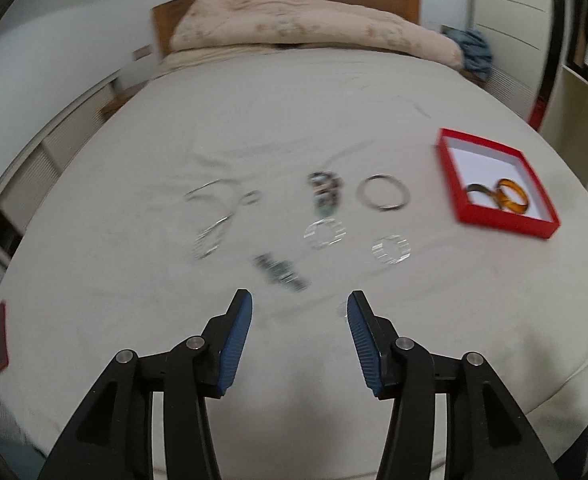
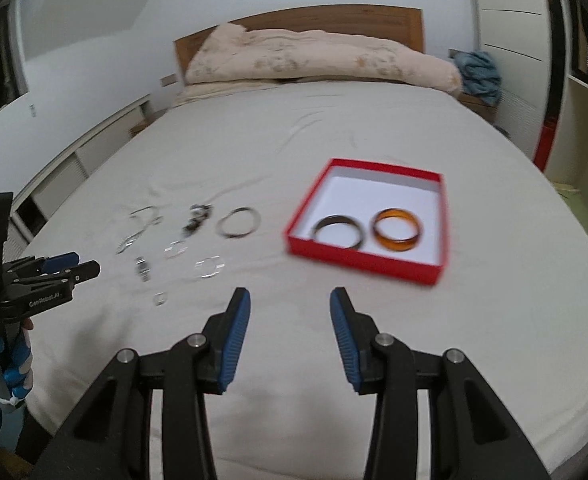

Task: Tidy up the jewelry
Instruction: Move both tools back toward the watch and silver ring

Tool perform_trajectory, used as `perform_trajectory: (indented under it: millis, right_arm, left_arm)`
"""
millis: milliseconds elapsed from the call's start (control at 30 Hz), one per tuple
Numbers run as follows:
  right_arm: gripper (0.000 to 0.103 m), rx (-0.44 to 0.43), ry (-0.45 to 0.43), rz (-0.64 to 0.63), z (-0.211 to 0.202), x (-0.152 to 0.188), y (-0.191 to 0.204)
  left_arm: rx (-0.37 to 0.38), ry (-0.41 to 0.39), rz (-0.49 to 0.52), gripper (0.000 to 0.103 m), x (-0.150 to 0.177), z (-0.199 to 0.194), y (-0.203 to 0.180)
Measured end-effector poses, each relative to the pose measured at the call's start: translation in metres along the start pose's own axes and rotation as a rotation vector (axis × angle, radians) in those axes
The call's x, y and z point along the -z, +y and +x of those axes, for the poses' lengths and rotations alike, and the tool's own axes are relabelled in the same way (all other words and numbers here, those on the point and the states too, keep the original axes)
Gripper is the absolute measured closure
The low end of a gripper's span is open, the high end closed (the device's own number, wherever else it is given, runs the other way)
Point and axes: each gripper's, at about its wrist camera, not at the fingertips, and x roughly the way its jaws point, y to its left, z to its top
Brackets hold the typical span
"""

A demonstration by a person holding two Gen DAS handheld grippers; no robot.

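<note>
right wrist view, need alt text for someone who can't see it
An open right gripper hovers over a bed; ahead, a red box holds a dark bangle and an amber bangle.

Motion blur smears the small jewelry pieces [image 1: 282,274] beyond identification.

Both the left tongs [image 1: 298,308] and the right tongs [image 2: 290,306] are matte black linkage arms with round silver pivot pins and ribbed blue fingers [image 2: 236,344], while the right-wrist view shows white lettering on the left unit's side, above a blue-and-white handle.
</note>
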Motion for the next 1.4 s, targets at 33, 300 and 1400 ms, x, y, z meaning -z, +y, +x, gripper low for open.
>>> perform_trajectory:
  millis: [33,300,1400]
  right_arm:
    - [0.063,-0.011,-0.001,-0.003,0.0,0.003,0.008]
    - [0.063,-0.08,0.005,-0.03,0.005,0.019,0.053]
    - [0.068,-0.316,0.208,-0.203,0.167,0.043,0.139]
  left_arm:
    - [-0.012,-0.001,-0.014,0.054,0.005,-0.003,0.011]
    - [-0.074,-0.021,-0.109,0.052,0.03,-0.019,0.064]
    - [0.106,0.159,-0.129,0.052,-0.016,0.143,0.031]
